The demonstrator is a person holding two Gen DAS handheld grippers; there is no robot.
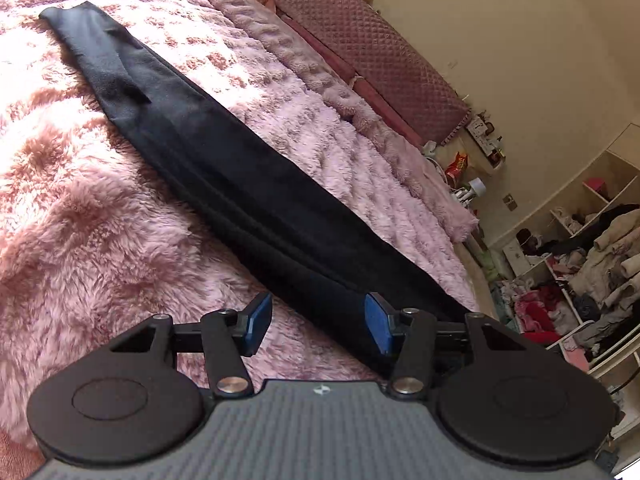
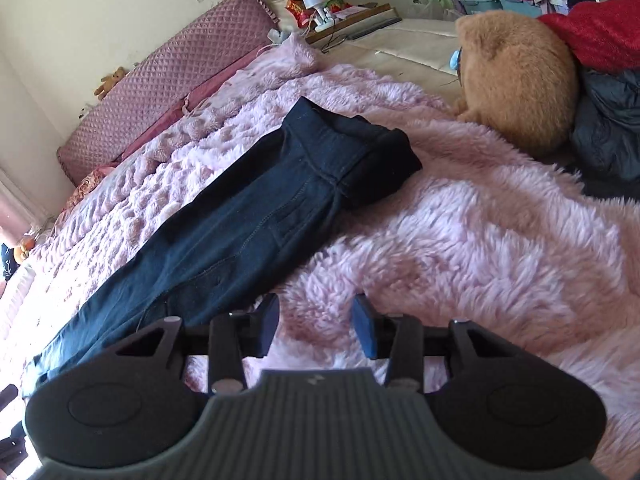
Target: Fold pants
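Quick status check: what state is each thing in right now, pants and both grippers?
Pants: laid out long on the pink blanket, legs stacked lengthwise, not yet folded across; waistband end partly turned over.
Left gripper: open, empty, over the pants' leg end.
Right gripper: open, empty, above the blanket beside the pants.

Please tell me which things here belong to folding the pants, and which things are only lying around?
Belong to the job:
- pants, laid out long on the pink blanket
- left tongs, open
- right tongs, open

Only lying around:
- teddy bear
- red blanket
- headboard cushion
- clothes on the shelves
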